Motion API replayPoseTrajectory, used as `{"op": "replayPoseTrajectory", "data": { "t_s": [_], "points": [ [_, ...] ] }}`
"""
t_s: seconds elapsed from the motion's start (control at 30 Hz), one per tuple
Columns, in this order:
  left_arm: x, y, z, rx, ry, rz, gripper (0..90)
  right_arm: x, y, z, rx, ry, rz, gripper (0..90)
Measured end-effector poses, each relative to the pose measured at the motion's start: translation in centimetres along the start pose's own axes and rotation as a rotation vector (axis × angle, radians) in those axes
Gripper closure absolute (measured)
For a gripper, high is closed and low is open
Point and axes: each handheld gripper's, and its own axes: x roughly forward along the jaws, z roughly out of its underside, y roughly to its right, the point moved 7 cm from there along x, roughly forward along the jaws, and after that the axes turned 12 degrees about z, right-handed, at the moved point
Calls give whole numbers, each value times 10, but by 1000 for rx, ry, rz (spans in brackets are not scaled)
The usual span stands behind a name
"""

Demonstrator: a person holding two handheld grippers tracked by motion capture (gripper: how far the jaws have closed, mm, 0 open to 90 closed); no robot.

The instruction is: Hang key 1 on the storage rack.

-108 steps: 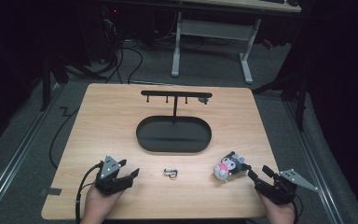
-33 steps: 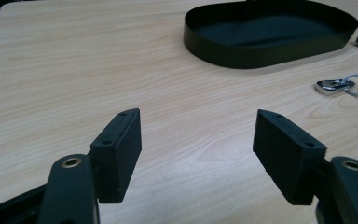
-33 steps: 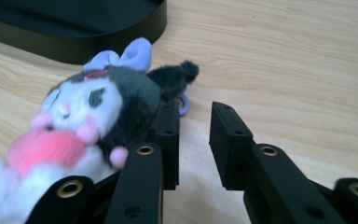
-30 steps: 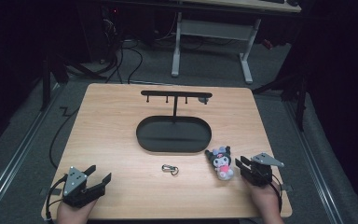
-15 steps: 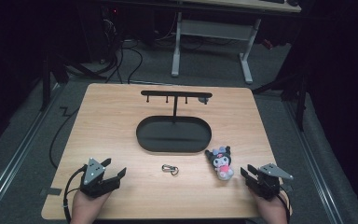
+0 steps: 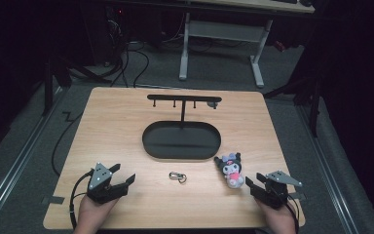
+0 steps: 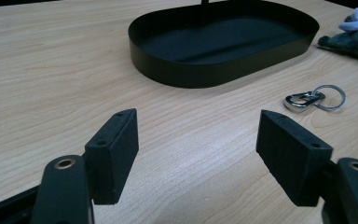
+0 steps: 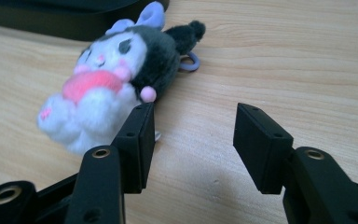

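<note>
— Where are we standing with the plush toy [image 6: 231, 169]?

— It's lying on the table [image 6: 117, 122], just in front of the right end of the black oval tray [image 6: 181, 141], and I'm keeping my right gripper [image 6: 254, 185] just beside it. The jaws have just been opening; they're standing apart with bare wood between them, the toy off to the side of one pad.

— And the clip?

— The keyring clip [image 7: 313, 98] is lying loose between the two grippers, a little in front of the tray. I'm holding the left gripper [image 6: 125, 181] near the table's front edge, jaws wide apart and gripping nothing, angled toward the clip.

— So what's left?

— Most of it, I'm judging. Nothing is hanging on the hook stand [image 6: 183, 100] yet, the tray is holding nothing, and toy and clip are lying well apart.
</note>
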Motion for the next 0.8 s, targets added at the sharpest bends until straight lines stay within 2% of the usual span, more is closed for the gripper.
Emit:
{"op": "replayPoseTrajectory", "data": {
  "t_s": [0.03, 0.17, 0.27, 0.3, 0.37, 0.43, 0.57, 0.63, 0.67, 0.8],
  "points": [
    [-1, 0, 0, 1, 7, 5, 303, 0, -1, -2, -4, -4, 14, 464],
    [1, 4, -1, 3, -2, 32, 286, 0, -4, -2, -3, -24, 16, 449],
    [3, 11, 0, 34, -27, 38, 289, 1, -8, 1, 2, -73, 20, 439],
    [4, 13, 1, 37, -31, 41, 290, 1, -9, 3, -13, -109, 26, 433],
    [7, 16, 1, 54, -42, 39, 290, 2, -9, 3, -28, -128, 30, 432],
    [8, 16, 2, 58, -46, 36, 290, 2, -10, 2, -31, -135, 29, 431],
    [10, 13, 3, 60, -51, 34, 292, 2, -10, 1, -70, -190, 18, 423],
    [10, 12, 4, 57, -56, 32, 292, 2, -10, 1, -75, -200, 15, 423],
    [10, 11, 5, 53, -55, 31, 290, 2, -11, 1, -98, -211, 12, 420],
    [8, 11, 6, 46, -52, 29, 290, 0, -12, 0, -138, -226, 11, 417]
  ]
}}
